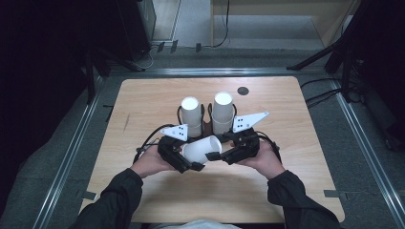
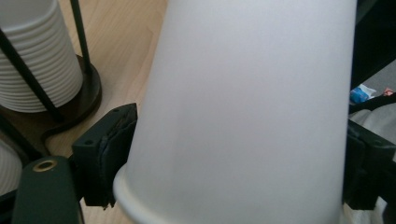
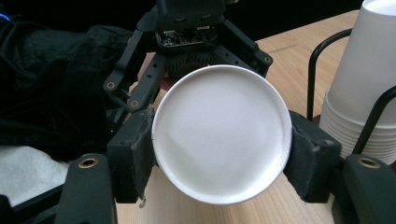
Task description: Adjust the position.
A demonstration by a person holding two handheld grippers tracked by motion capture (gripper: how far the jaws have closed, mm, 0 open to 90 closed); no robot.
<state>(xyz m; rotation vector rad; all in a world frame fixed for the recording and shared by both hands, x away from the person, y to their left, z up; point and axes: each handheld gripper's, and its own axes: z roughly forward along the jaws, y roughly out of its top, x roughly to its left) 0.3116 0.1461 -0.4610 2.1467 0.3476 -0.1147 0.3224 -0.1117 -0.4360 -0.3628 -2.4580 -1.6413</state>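
Note:
A single white paper cup lies on its side in the air between both hands, over the table's near middle. My left gripper is shut on its wide, rimmed end; in the left gripper view the cup spans the whole gap and both pads press its wall. My right gripper is shut on the narrow closed end. In the right gripper view the cup's round bottom faces the camera, with the right gripper clamped on either side of it.
Two upside-down stacks of white cups stand in a black wire holder just beyond the hands. The wooden table has a dark round spot at the back. Dark stands and cables lie on the floor around.

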